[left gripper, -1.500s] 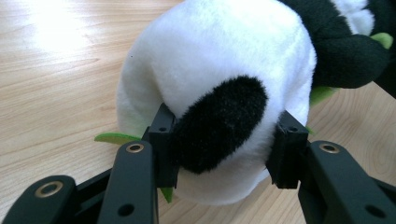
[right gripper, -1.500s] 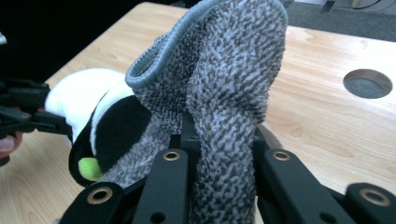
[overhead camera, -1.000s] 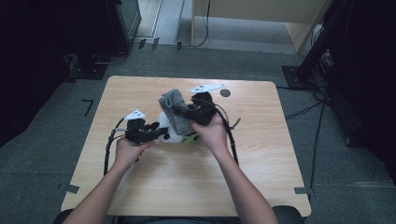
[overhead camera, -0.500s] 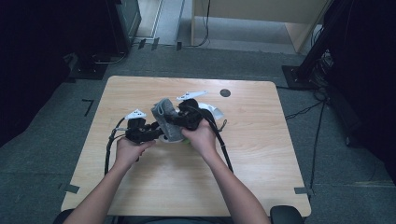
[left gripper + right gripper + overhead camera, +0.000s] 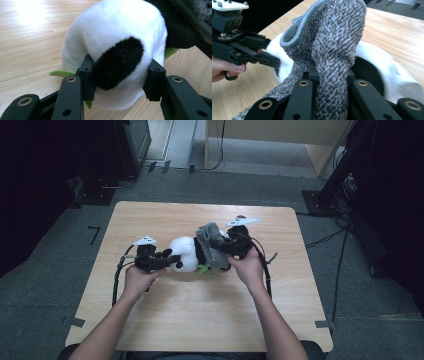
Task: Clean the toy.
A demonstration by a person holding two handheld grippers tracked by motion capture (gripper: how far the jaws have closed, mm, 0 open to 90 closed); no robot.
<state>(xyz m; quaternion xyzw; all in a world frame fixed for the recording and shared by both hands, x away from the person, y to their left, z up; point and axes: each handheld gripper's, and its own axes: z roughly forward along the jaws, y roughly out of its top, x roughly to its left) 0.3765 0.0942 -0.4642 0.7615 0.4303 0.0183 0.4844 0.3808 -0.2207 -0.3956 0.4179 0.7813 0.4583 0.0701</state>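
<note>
Right gripper (image 5: 226, 251), fingers clamped on the grey sock (image 5: 210, 242), now at the panda (image 5: 184, 259)'s rear; left gripper (image 5: 167, 260) pinches its head.

A plush panda (image 5: 186, 254), white with black patches, lies on its side mid-table, head to the left. A grey knitted sock (image 5: 210, 242) drapes bunched over its right end.

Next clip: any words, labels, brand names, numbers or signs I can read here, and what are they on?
None can be read. The panda, the grey cloth, both grippers' black jaws and the table carry no visible print. No tag or label shows on the toy or cloth.
</note>
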